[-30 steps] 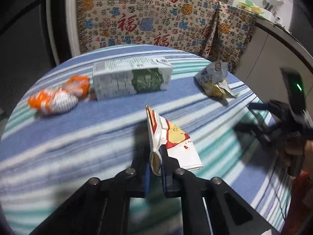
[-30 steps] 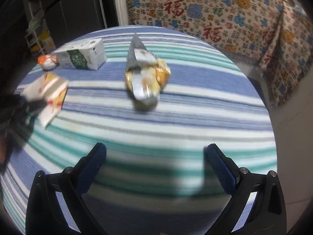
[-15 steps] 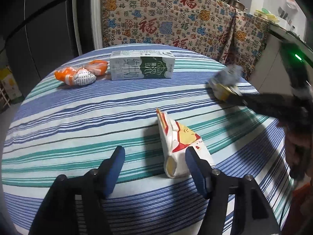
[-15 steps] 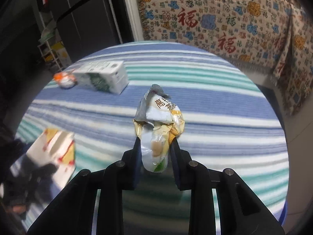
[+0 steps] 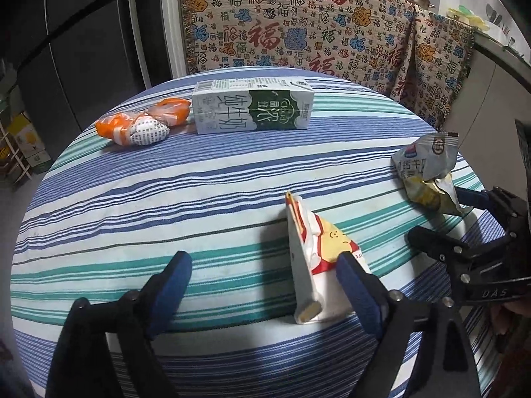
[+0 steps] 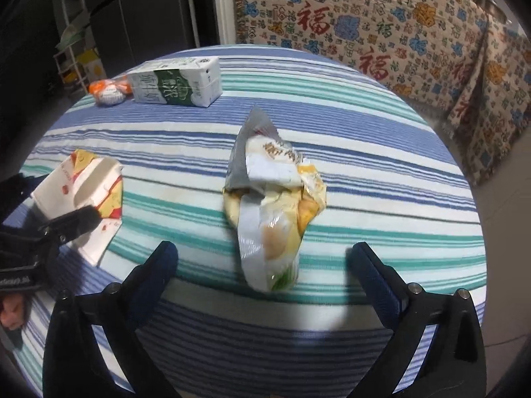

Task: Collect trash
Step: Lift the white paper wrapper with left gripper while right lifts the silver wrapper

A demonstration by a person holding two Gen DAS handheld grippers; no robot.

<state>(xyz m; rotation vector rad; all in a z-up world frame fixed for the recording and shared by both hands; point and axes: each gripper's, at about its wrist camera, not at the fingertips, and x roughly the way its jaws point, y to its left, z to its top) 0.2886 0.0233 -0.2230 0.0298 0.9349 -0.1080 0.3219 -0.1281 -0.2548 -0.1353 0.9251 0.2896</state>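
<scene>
A white, red and yellow paper wrapper (image 5: 315, 258) lies on the striped round table (image 5: 199, 182). It sits between the pads of my left gripper (image 5: 262, 275), close to the right pad, and the jaws are opening with neither pad pressing it. A crumpled silver and yellow snack bag (image 6: 272, 205) rests on the cloth between the pads of my right gripper (image 6: 264, 258), whose jaws are also opening wide of it. The left wrist view shows that bag (image 5: 428, 179) with the right gripper (image 5: 448, 215) behind it. The wrapper (image 6: 86, 192) shows in the right wrist view too.
A green and white milk carton (image 5: 252, 109) lies on its side at the far part of the table, with an orange and white crumpled wrapper (image 5: 142, 126) to its left. A patterned cloth (image 5: 298, 33) hangs behind. The table's edge drops off to the right, near the bag.
My left gripper was shut on the paper wrapper and has let it go. My right gripper closed on the snack bag, then released it. Both items now lie on the table.
</scene>
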